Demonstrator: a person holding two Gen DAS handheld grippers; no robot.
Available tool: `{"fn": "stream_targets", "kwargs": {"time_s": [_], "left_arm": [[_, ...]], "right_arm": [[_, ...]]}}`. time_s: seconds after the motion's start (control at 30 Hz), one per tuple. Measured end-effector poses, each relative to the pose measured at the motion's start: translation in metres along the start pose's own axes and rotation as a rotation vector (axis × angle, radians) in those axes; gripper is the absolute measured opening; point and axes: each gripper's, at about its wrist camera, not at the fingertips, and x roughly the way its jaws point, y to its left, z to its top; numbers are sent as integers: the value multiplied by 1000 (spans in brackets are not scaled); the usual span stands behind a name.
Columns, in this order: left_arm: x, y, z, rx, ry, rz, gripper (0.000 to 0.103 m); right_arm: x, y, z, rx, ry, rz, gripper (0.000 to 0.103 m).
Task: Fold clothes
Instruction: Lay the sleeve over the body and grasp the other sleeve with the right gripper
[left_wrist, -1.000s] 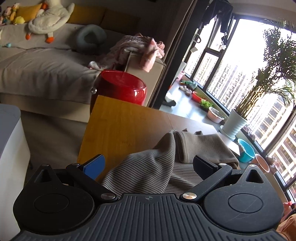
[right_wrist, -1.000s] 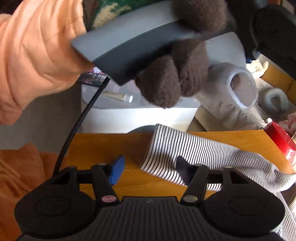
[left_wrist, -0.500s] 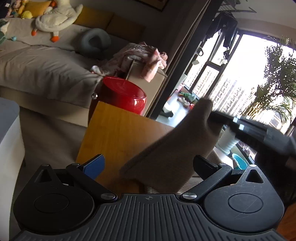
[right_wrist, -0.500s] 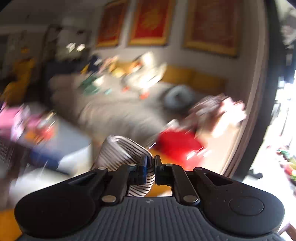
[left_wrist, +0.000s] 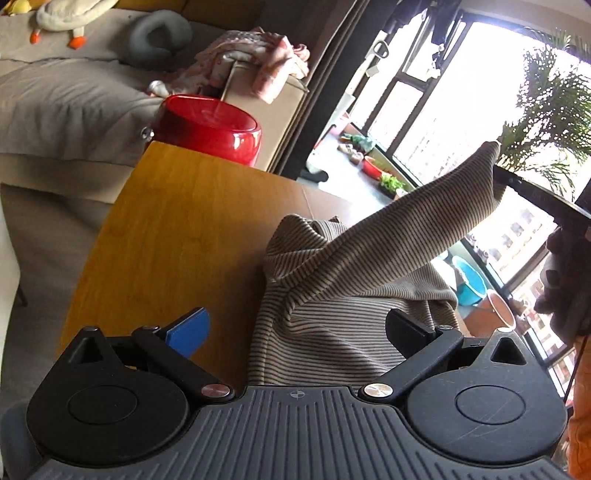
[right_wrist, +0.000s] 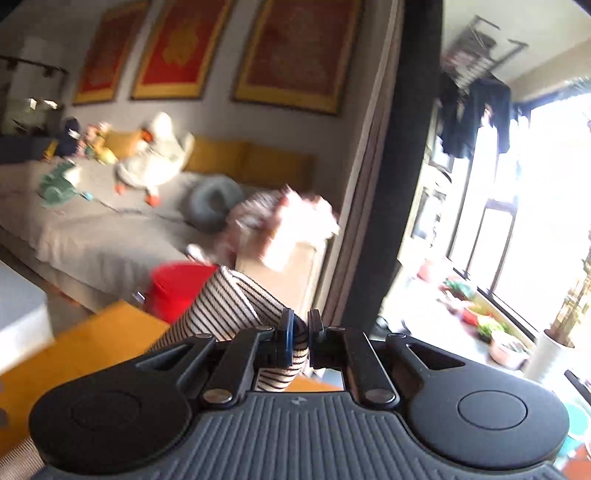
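The striped top (left_wrist: 332, 314) lies bunched on the wood surface (left_wrist: 177, 229), soft, light and floppy, its sleeve (right_wrist: 236, 314) pinched at the cuff in the right gripper (right_wrist: 299, 332)'s shut jaws, while the left gripper (left_wrist: 295, 328)'s jaws gape empty, best taking a hem

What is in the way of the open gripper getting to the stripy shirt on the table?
Nothing visible. The left gripper is open just above the striped shirt on the wooden table; the right gripper holds its sleeve up to one side.
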Motion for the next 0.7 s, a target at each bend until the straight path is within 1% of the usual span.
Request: {"fn": "stream_targets", "kwargs": {"time_s": [0.17, 0.23, 0.27, 0.3, 0.33, 0.37, 0.4, 0.47, 0.5, 0.57, 0.63, 0.7], "left_arm": [[17, -9, -1, 23, 34, 22, 103], [24, -16, -2, 39, 50, 19, 103], [29, -21, -3, 51, 58, 15, 103], [34, -27, -5, 65, 64, 11, 103], [39, -32, -6, 79, 71, 7, 103], [44, -38, -9, 103, 74, 6, 103], [49, -45, -11, 126, 76, 5, 103], [58, -57, -15, 173, 79, 5, 103], [62, -63, -18, 195, 80, 4, 103], [70, -71, -23, 231, 76, 2, 103], [75, -75, -25, 247, 55, 4, 103], [79, -75, -24, 254, 24, 11, 103]], "right_arm": [[9, -29, -36, 59, 86, -86, 7], [10, -42, -51, 108, 122, -102, 9], [9, -50, -59, 151, 143, -90, 12], [8, -54, -66, 202, 162, -57, 21], [7, -57, -75, 257, 177, -17, 27], [7, -61, -83, 311, 191, 23, 39], [7, -64, -91, 365, 207, 63, 43], [14, -65, -107, 462, 244, 133, 46], [20, -64, -114, 509, 254, 148, 49], [33, -63, -123, 584, 256, 162, 51], [45, -60, -123, 596, 230, 155, 52], [59, -53, -114, 559, 222, 183, 53]]}}
